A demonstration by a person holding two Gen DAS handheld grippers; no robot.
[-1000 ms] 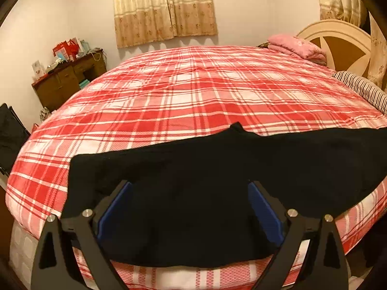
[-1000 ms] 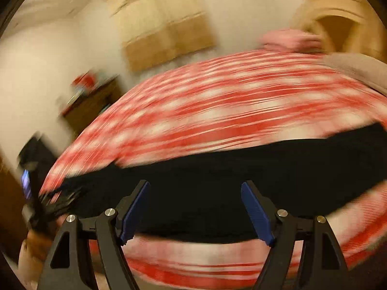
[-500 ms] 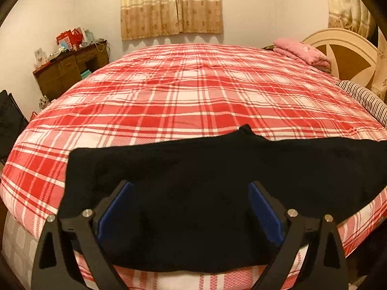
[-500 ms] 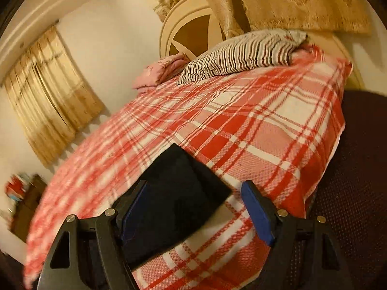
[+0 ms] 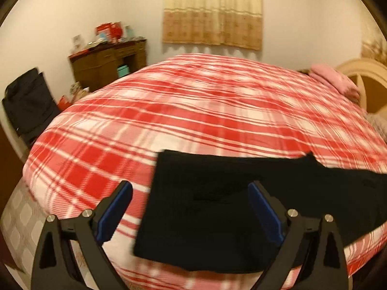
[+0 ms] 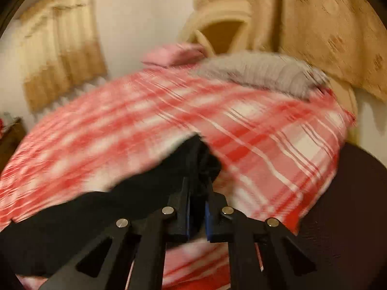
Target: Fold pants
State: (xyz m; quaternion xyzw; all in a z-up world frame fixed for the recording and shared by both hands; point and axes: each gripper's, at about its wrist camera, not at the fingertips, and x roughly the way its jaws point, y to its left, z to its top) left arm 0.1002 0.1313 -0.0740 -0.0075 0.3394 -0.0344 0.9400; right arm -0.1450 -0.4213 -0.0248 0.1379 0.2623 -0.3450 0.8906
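Pants of soft black fabric (image 5: 217, 207) lie across the lower frame on your red plaid bedspread (image 5: 193, 111). Your right gripper (image 6: 196, 188) is closing on a bunched end; your left gripper (image 5: 191, 207) gapes empty. Limp cloth: pinch hems.

The bed (image 5: 193, 111) serves as the landmark. The pants (image 5: 217, 205) lie on the bed along its near edge. At the head of the bed, to the right in the left wrist view, stands the headboard (image 5: 362, 82). A pillow (image 5: 336, 84) lies on the bed before it. Left of the bed stands a dresser (image 5: 108, 65). A curtain (image 5: 212, 12) hangs behind the bed.
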